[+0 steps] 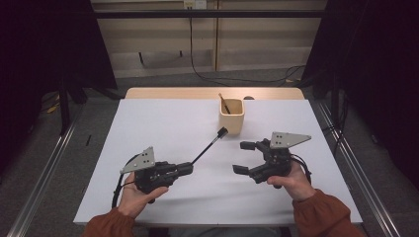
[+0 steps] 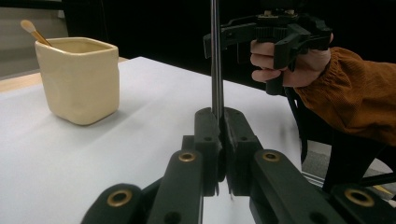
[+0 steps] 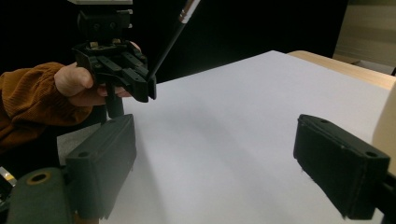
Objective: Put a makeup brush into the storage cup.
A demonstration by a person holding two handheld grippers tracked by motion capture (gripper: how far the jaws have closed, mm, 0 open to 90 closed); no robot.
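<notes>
The left gripper (image 1: 187, 168) pinches one thin black brush (image 1: 207, 147), its long axis slanting toward the upper right, head near one cream ceramic cup (image 1: 231, 117); the right gripper (image 1: 243, 158) is spread.

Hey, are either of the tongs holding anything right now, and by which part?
The left tongs grip a thin black brush by the end of its handle, bristle end raised toward the cream cup. The right tongs are open, holding nothing.
</notes>
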